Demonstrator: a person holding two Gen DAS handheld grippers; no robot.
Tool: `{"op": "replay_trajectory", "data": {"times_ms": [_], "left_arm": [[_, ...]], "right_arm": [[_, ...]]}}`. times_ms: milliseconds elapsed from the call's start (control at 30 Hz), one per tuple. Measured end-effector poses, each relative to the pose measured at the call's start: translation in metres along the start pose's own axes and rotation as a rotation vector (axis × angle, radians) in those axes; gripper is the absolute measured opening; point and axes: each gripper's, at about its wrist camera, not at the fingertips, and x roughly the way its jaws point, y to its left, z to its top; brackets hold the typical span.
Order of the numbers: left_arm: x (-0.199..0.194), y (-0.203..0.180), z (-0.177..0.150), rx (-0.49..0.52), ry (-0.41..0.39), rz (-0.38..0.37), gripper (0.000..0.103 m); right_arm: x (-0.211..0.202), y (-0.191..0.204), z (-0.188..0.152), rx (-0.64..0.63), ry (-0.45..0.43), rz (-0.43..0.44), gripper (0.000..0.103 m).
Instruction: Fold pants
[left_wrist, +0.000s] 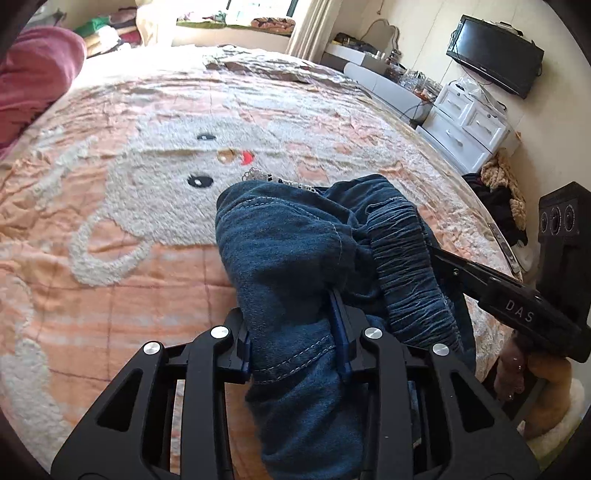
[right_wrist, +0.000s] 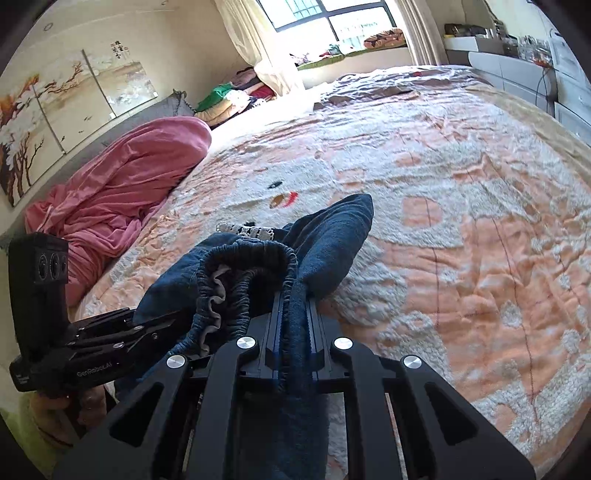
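Note:
Blue denim pants (left_wrist: 291, 251) with an elastic waistband (left_wrist: 406, 266) hang bunched between both grippers above the bed. My left gripper (left_wrist: 295, 332) is shut on a thick fold of denim. My right gripper (right_wrist: 295, 325) is shut on the waistband edge (right_wrist: 251, 258). In the left wrist view the right gripper (left_wrist: 439, 254) comes in from the right and grips the waistband. In the right wrist view the left gripper (right_wrist: 155, 328) comes in from the left, holding the pants. A bit of white lace trim (right_wrist: 247, 229) shows behind the denim.
The bed carries a peach blanket with a white rabbit face (left_wrist: 177, 166). A pink quilt (right_wrist: 122, 184) is heaped at the headboard side. White drawers (left_wrist: 469, 125) and a wall TV (left_wrist: 495, 55) stand beyond the bed's right edge. Folded clothes (right_wrist: 240, 92) lie near the window.

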Motion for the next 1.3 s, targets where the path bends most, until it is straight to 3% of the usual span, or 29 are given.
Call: {"op": "replay_trajectory", "data": {"times_ms": [167, 300, 433, 533, 633, 700, 800, 967, 1300], "left_arm": [[-0.014, 0.028, 0.025, -0.024, -0.072, 0.056, 0.024], [-0.002, 0.044, 0.038, -0.006, -0.106, 0.109, 0.025], [0.030, 0.064, 0.036, -0.024, -0.028, 0.140, 0.028], [0.038, 0.072, 0.025, -0.046, -0.006, 0.159, 0.038], [0.040, 0.076, 0.020, -0.060, 0.001, 0.171, 0.049], [0.043, 0.083, 0.018, -0.092, 0.009, 0.160, 0.057], [0.044, 0.087, 0.017, -0.108, 0.010, 0.164, 0.064], [0.038, 0.085, 0.017, -0.101, 0.009, 0.168, 0.064], [0.019, 0.078, 0.016, -0.092, -0.008, 0.171, 0.067]], "right_arm": [[0.020, 0.027, 0.030, -0.062, -0.026, 0.016, 0.010], [0.052, 0.036, 0.046, -0.098, -0.028, -0.007, 0.010], [0.097, 0.025, 0.045, -0.076, 0.074, -0.064, 0.010], [0.115, 0.023, 0.036, -0.117, 0.112, -0.130, 0.014], [0.115, 0.014, 0.031, -0.089, 0.113, -0.146, 0.024], [0.114, 0.009, 0.029, -0.061, 0.112, -0.167, 0.041], [0.114, 0.003, 0.027, -0.033, 0.121, -0.175, 0.049], [0.101, 0.007, 0.028, -0.030, 0.096, -0.167, 0.060], [0.066, 0.015, 0.028, -0.040, 0.037, -0.143, 0.070]]}}
